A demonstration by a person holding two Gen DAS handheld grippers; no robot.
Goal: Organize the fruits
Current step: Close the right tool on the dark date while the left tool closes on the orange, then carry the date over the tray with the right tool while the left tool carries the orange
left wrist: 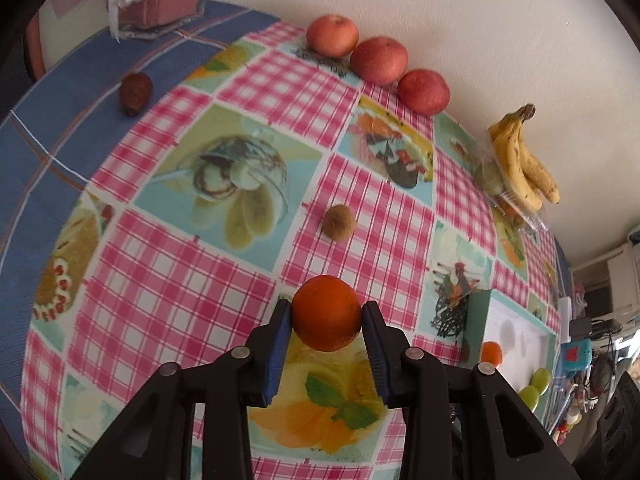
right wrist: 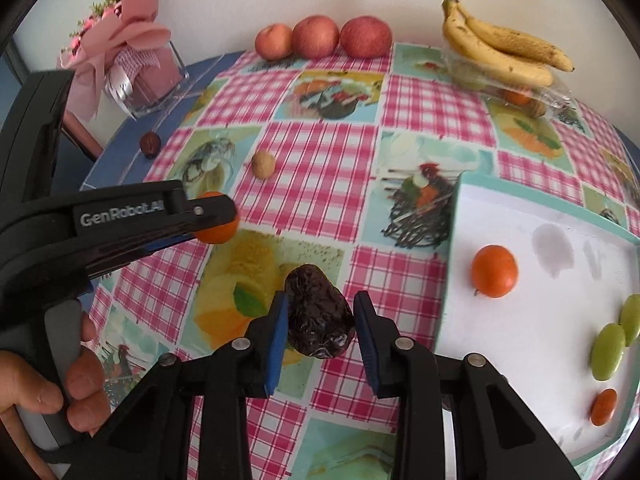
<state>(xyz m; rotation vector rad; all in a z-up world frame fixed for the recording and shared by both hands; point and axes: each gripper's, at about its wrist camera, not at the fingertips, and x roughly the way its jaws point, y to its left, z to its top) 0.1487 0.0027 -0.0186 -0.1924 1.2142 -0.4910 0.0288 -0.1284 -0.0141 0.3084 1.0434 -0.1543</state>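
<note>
Fruit sorting under way: my left gripper (left wrist: 326, 314) clamps a small round orange fruit (left wrist: 326, 312) between its blue pads, while my right gripper (right wrist: 320, 320) holds a wrinkled dark dried date (right wrist: 318, 316), its jaws narrowed around it. Both hang above the checked tablecloth (right wrist: 320, 152), left of the white teal-rimmed tray (right wrist: 452, 248), probably their destination.

Pink-checked tablecloth (right wrist: 320, 160) fills the centre; red apples (right wrist: 316, 36) and yellow bananas (right wrist: 504, 52) along the top; white tray (right wrist: 532, 320), teal-rimmed, lower right.
</note>
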